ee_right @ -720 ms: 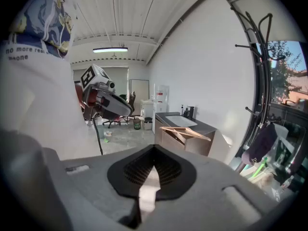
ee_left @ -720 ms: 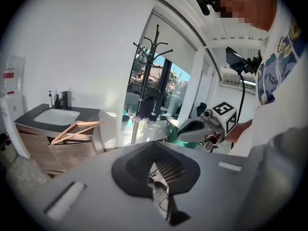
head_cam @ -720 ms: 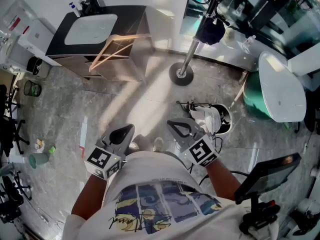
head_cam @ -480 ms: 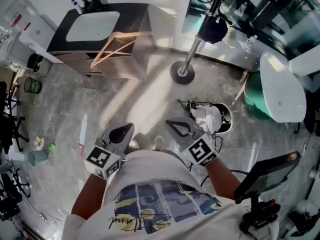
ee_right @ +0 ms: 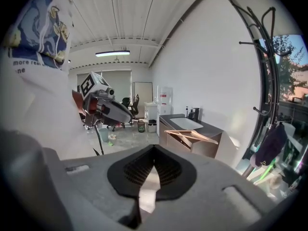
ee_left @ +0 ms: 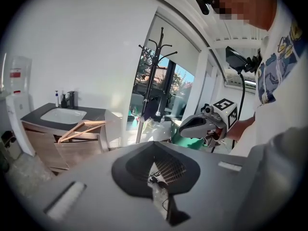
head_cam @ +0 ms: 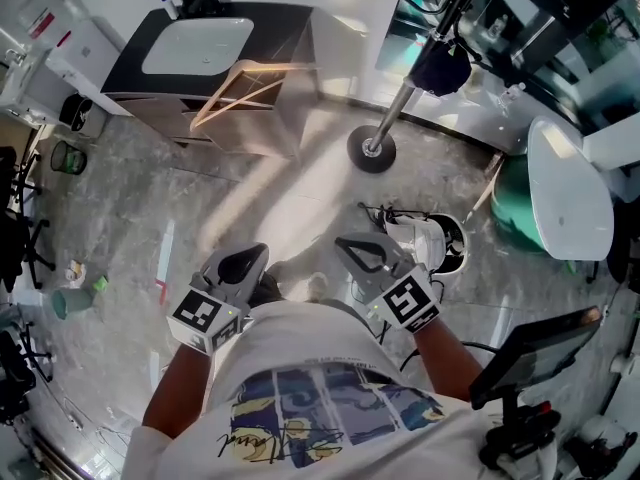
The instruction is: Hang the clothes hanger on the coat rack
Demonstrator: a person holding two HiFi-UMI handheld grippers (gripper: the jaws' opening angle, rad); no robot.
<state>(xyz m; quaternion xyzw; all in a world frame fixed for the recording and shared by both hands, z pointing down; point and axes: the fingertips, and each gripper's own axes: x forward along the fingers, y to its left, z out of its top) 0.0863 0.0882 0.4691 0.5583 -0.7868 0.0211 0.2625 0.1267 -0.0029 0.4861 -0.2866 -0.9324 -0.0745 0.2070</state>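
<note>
In the head view, a small bin (head_cam: 437, 240) on the stone floor (head_cam: 270, 198) is holding crumpled white material. The wooden clothes hanger (head_cam: 238, 90) is leaning at the front right corner of the washbasin cabinet (head_cam: 130, 63), well apart from the coat rack (head_cam: 385, 128). The left gripper (head_cam: 245, 263) and right gripper (head_cam: 360, 255) are hovering by the person's waist.

In the left gripper view, its jaws are pressing together on nothing.

In the right gripper view, its jaws are likewise meeting, gripping nothing.
</note>
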